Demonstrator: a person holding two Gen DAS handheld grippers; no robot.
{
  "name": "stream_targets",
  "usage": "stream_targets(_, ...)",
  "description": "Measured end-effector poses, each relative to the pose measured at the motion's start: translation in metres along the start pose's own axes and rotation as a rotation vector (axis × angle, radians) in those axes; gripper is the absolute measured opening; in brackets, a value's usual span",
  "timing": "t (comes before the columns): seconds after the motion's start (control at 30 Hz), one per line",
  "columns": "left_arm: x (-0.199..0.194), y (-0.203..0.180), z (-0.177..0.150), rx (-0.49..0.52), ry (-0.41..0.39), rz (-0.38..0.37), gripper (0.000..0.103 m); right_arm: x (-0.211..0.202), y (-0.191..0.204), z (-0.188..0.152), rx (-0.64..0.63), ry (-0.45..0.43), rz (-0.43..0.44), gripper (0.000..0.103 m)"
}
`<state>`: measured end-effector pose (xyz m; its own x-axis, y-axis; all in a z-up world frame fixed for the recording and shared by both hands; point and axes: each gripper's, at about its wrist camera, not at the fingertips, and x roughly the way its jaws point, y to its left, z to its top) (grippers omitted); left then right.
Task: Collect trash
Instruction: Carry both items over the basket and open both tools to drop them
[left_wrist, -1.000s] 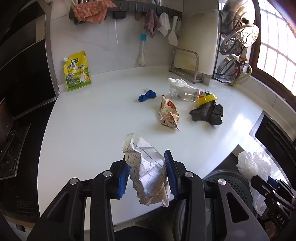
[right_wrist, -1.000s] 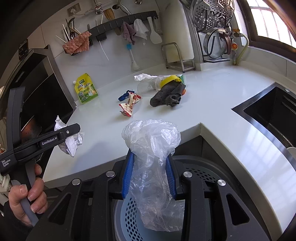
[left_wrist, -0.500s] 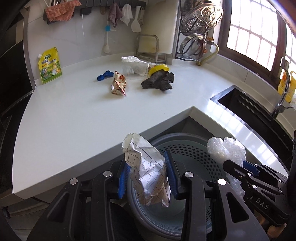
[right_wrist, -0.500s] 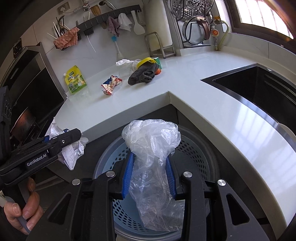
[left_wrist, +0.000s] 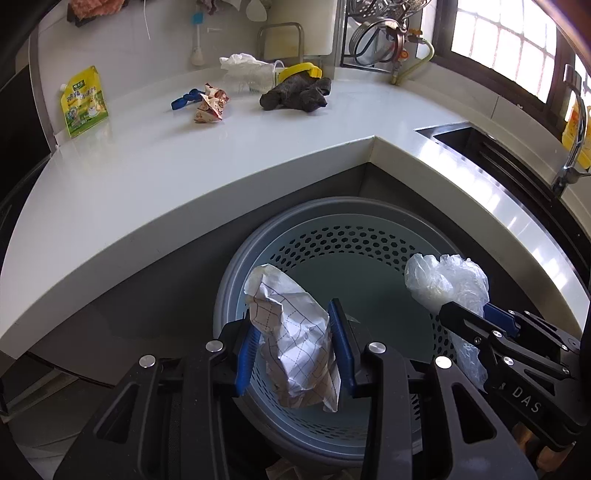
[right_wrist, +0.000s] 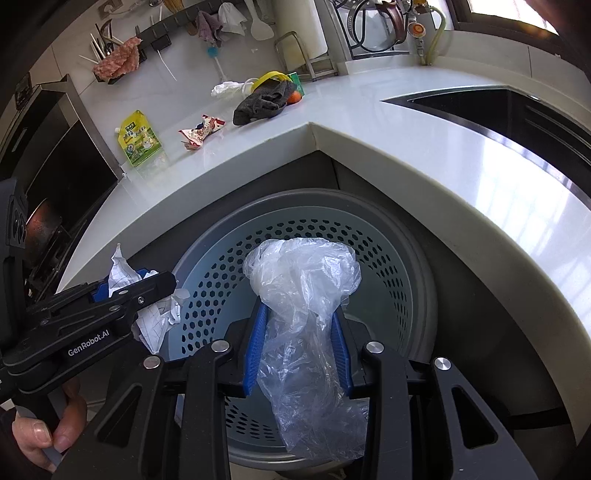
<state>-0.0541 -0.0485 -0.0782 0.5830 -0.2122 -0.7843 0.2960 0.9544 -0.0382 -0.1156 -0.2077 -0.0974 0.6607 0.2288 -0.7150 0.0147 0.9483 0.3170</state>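
The left gripper (left_wrist: 293, 354) pinches a crumpled white sheet of grid-lined paper (left_wrist: 295, 343) between its blue pads; the right gripper (right_wrist: 299, 350) pinches a scrunched clear plastic bag (right_wrist: 303, 325) the same way; both loads hang over the round grey perforated bin (left_wrist: 354, 236) tucked under the corner of the white countertop (left_wrist: 184, 155). The step in hand looks like the drop; next, each gripper would need to spread its jaws so the trash falls inside; a printed snack wrapper (left_wrist: 209, 107) and a dark crumpled cloth (left_wrist: 295, 96) remain on the counter.
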Motion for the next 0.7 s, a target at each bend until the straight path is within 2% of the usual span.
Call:
stream_targets(0.43, 0.032, -0.008, -0.009, 0.006, 0.066, 0.008, 0.038, 0.023, -0.018, -0.011, 0.007, 0.018, 0.038, 0.034)
stream_targets(0.7, 0.041, -0.009, -0.011, 0.010, 0.083, 0.024, 0.038, 0.020, -0.024, -0.015, 0.002, -0.025, 0.070, 0.035)
